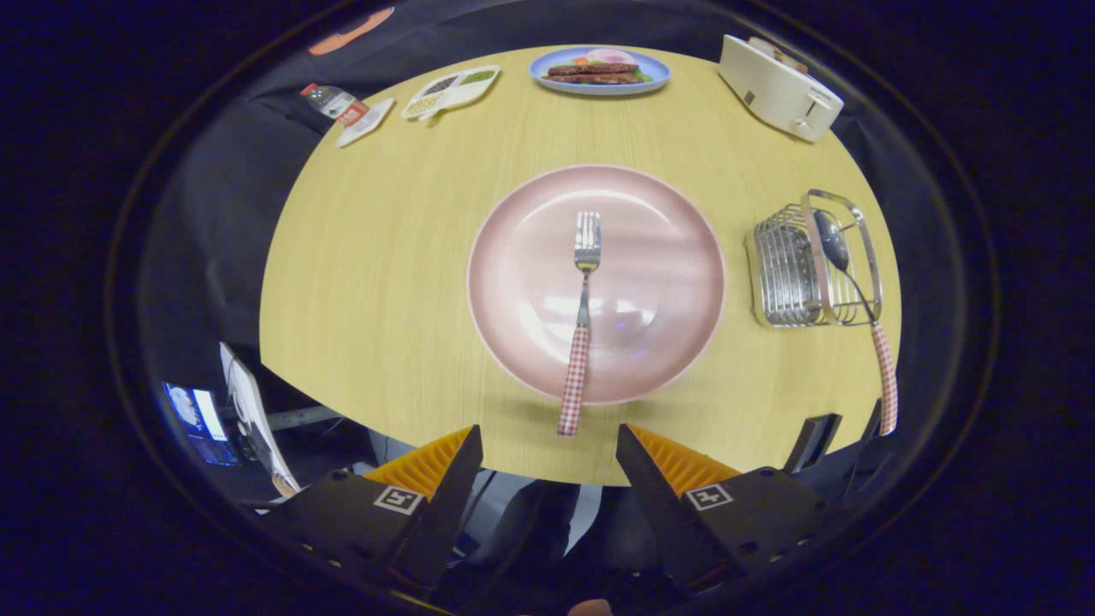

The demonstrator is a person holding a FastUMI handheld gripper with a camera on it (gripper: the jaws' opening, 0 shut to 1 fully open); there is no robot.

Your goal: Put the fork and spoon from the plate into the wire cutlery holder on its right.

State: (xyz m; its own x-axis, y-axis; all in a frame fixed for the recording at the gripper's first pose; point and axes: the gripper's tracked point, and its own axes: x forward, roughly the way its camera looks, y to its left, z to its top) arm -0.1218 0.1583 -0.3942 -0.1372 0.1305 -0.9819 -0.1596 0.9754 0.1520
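On the pink plate (650, 342) at the worktop's (385, 282) centre lies the fork (582, 316), its checked handle overhanging the near rim toward the spread, empty fingers (547, 466). Light, stiff and likely slippery, it is best pinched at that raised handle. The spoon (847, 282) seems already propped in the wire cutlery holder (791, 274) near the right edge.

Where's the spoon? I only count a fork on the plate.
The spoon lies across the wire cutlery holder, right of the pink plate, beyond the open gripper.
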